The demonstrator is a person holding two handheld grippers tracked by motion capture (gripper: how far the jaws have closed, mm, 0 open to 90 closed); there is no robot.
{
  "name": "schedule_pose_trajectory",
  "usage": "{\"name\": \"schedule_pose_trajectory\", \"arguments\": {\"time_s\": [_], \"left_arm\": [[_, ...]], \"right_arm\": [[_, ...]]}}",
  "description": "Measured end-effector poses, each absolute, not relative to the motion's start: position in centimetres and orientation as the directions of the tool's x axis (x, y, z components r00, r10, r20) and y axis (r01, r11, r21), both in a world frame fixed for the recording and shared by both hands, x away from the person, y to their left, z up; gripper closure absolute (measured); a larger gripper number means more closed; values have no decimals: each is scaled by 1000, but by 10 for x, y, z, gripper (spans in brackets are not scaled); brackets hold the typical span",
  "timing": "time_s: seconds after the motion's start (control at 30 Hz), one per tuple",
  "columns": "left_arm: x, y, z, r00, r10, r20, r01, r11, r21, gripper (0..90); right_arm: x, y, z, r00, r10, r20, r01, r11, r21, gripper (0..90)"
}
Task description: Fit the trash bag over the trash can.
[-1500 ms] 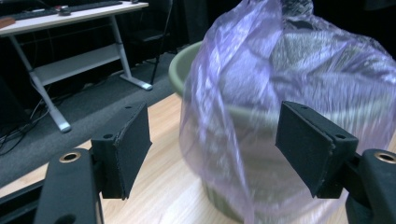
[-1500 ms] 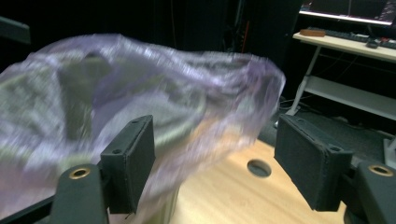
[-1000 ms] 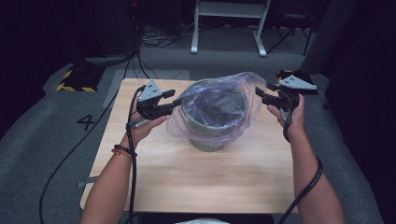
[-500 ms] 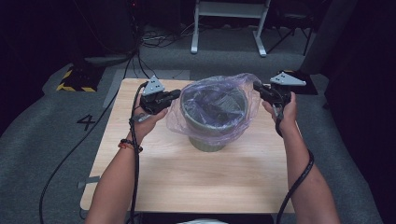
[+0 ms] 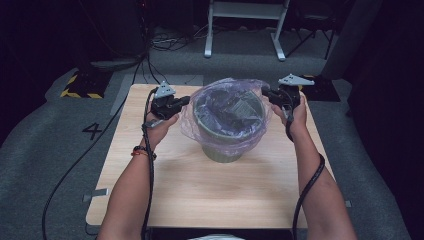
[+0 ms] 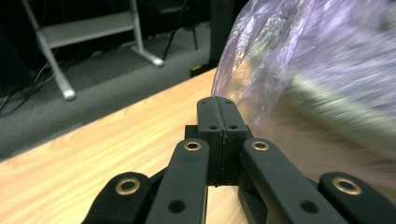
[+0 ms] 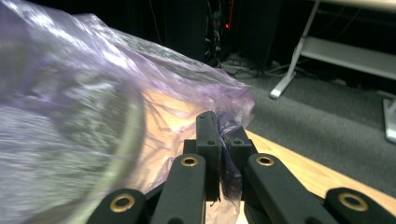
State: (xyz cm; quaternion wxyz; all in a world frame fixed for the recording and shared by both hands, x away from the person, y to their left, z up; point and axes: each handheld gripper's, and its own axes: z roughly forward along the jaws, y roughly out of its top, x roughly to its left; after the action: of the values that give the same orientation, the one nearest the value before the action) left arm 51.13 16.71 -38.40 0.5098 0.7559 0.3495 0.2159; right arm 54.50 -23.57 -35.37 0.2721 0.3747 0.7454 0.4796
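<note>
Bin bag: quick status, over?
Left gripper shut beside bag, grip unclear. Right gripper shut on purple bin bag. Bag draped over green bin. Nothing in the way.

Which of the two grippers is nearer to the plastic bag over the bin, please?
The right. The right gripper is shut on a fold of the plastic bag at the bin's right rim. The left gripper is shut just beside the bag, with nothing visible between its jaws.

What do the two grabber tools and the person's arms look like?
Each gripper, left gripper and right gripper, is black, with two flat jaws on linked bars dotted with brass-coloured rivets. A grey three-cornered plate sits on top of each. A black cable trails back along each forearm. The left wrist wears a red and dark bracelet. No sleeves show.
</note>
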Motion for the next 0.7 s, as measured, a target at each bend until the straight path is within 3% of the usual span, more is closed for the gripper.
{"name": "schedule_pose_trajectory", "arguments": {"time_s": [0.7], "left_arm": [[511, 163, -440, 662, 744, -88, 452, -303, 839, 900]], "right_arm": [[545, -243, -416, -580, 814, 35, 431, 270, 861, 851]]}}
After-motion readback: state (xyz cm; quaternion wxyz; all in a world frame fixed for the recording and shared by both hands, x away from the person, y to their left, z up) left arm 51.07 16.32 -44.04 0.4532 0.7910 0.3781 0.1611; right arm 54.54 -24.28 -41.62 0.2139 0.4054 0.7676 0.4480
